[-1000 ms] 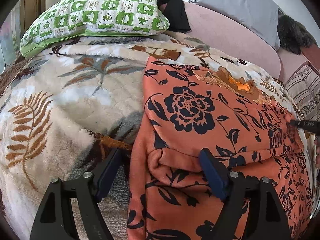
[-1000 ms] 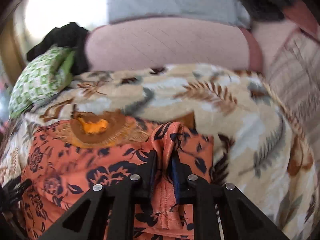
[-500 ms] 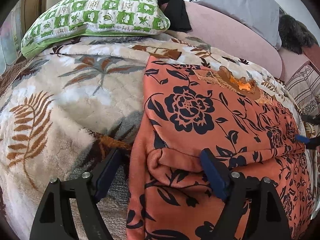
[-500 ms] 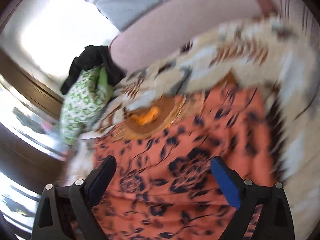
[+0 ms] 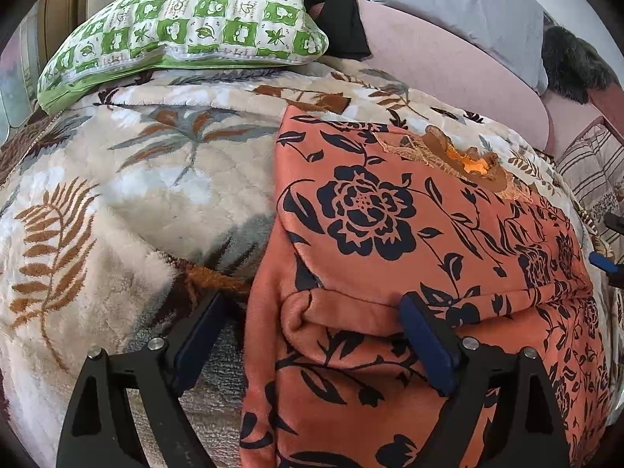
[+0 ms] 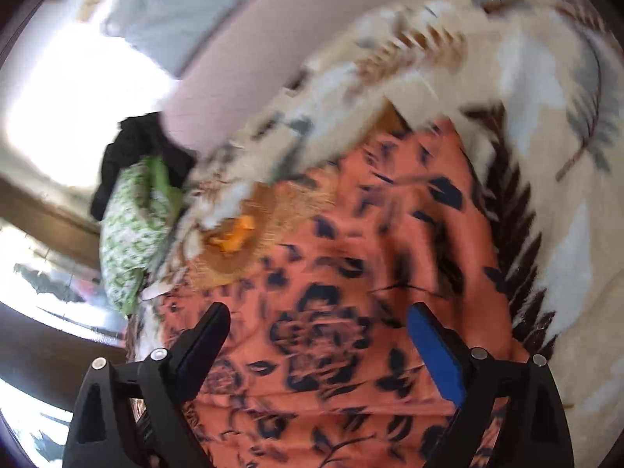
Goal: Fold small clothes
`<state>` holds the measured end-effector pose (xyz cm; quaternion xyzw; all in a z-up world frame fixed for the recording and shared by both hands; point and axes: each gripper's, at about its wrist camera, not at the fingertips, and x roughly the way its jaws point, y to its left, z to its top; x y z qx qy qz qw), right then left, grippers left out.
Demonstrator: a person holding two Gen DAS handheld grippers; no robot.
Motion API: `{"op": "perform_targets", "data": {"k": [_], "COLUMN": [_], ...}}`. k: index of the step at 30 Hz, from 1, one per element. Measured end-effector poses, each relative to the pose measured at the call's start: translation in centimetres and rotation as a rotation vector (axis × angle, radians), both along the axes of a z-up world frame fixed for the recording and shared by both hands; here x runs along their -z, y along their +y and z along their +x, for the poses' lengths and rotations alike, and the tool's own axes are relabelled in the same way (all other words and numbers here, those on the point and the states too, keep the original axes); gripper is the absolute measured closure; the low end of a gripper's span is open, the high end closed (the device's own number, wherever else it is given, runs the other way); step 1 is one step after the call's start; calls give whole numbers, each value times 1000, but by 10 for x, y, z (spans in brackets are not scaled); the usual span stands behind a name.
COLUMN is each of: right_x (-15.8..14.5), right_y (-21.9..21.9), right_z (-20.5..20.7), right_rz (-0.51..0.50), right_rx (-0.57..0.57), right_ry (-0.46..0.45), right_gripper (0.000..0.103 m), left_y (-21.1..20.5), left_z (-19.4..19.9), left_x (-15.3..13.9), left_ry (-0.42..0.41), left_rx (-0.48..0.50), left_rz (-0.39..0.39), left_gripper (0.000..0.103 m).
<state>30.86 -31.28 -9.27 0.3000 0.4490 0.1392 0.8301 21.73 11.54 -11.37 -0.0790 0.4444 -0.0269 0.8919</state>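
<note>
An orange garment (image 5: 390, 241) with a dark flower print and a brown lace collar (image 5: 460, 156) lies folded on the leaf-patterned blanket (image 5: 136, 179). My left gripper (image 5: 312, 312) hovers at the garment's near left corner. Its jaws are opening; the folded hem lies between them with the pads off it. A blue fingertip (image 5: 602, 261) of the other gripper shows at the right edge. In the blurred, tilted right wrist view, my right gripper (image 6: 318, 323) stands wide over the garment (image 6: 351, 273). Its jaws are closing slightly, and no cloth is pinched.
A green-and-white checked pillow (image 5: 187, 27) lies at the far left with black clothing (image 5: 335, 11) behind it. A pink bolster (image 5: 448, 58), a grey pillow (image 5: 468, 4) and a dark furry item (image 5: 573, 62) line the back. A striped quilt (image 5: 592, 171) is on the right.
My right gripper let go of the pinched garment fold, opened wide and rolled, so its view is now tilted. The left gripper's jaws spread a little; that hand stayed put.
</note>
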Motion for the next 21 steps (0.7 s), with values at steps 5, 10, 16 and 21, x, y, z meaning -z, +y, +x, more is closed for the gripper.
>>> {"op": "perform_targets", "data": {"k": [5, 10, 16, 21], "right_x": [-35, -49, -31, -12], "right_y": [-18, -29, -61, -76], "right_z": [-66, -157, -223, -251], "right_rz": [-62, -194, -222, -215], "right_rx": [-34, -71, -54, -43], "right_ry": [-87, -118, -58, 8], "right_gripper": [9, 9, 9, 9], "left_y": [5, 2, -10, -15], "left_z": [-24, -77, -143, -180], "left_x": [-16, -46, -70, -79], "left_ry": [-16, -49, -72, -75], "left_rx": [-40, -61, -54, -50], "left_rz": [51, 70, 126, 142], "left_gripper": [12, 12, 12, 12]}}
